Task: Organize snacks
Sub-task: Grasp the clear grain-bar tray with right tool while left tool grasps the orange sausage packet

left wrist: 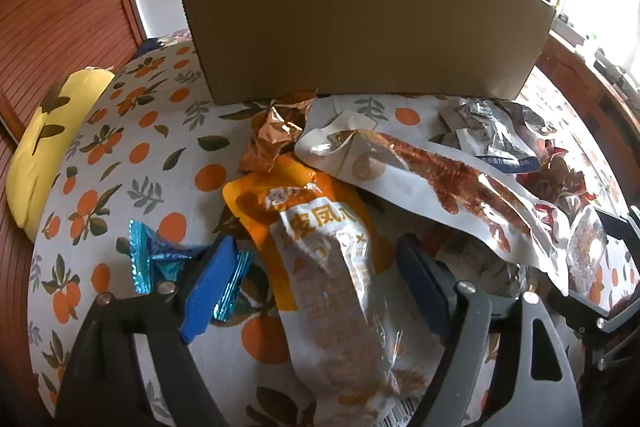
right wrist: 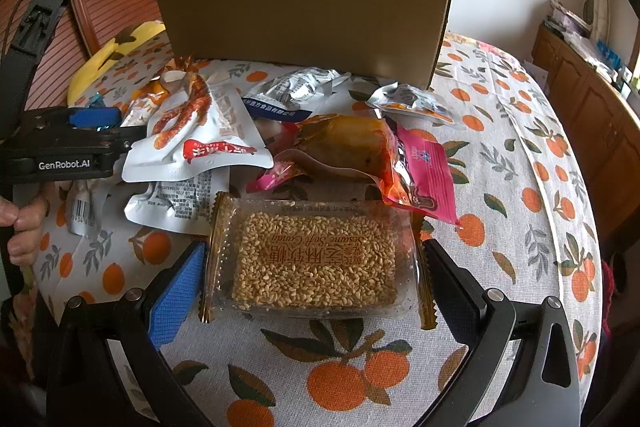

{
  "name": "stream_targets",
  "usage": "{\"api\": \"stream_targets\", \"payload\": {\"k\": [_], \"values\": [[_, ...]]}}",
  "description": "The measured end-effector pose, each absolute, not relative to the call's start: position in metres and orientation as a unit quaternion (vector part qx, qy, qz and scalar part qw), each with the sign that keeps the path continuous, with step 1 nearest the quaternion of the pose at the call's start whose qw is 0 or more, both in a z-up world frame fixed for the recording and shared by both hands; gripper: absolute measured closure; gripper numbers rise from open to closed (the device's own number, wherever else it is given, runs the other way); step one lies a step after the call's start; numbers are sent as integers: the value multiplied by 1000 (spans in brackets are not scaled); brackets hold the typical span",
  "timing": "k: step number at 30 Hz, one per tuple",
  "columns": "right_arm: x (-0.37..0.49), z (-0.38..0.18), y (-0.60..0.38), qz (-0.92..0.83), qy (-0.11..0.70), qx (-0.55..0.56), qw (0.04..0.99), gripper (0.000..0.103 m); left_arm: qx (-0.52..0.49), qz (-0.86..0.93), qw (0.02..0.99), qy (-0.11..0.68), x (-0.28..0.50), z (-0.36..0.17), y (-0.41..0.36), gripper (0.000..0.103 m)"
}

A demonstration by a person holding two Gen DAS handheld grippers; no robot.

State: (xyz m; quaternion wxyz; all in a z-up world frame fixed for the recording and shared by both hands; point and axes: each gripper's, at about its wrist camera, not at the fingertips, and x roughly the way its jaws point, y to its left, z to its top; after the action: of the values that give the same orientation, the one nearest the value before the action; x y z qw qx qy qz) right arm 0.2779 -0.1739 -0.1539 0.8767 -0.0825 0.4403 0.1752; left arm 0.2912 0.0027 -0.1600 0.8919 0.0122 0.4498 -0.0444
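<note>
Snacks [right wrist: 280, 131] heaped on tabletop [right wrist: 500, 155] near the cardboard box [right wrist: 304, 11], left gripper [left wrist: 320, 279] fingers wide astride orange pouch [left wrist: 320, 247], right gripper [right wrist: 312, 267] fingers wide flanking sesame candy pack [right wrist: 316, 259], likely pre-grasp.

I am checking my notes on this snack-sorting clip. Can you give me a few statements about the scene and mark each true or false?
1. The sesame candy pack lies between the right tool's fingers. True.
2. The cardboard box lies flat on its side. False: it stands upright behind the snacks.
3. The left tool is clamped shut. False: its jaws are open around the orange pouch.
4. The tablecloth has an orange-fruit print. True.
</note>
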Motion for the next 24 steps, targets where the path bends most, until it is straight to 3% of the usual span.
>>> {"api": "stream_targets", "payload": {"k": [3,7,24], "values": [[278,-154,-173,175,440,-84,877,0,13,-45,896,442,292,-158,5,44],[278,-154,-174,175,440,-84,877,0,23,-54,898,435,288,-157,5,53],[279,-156,-171,166,441,-94,877,0,20,-86,904,419,236,-143,3,53]]}}
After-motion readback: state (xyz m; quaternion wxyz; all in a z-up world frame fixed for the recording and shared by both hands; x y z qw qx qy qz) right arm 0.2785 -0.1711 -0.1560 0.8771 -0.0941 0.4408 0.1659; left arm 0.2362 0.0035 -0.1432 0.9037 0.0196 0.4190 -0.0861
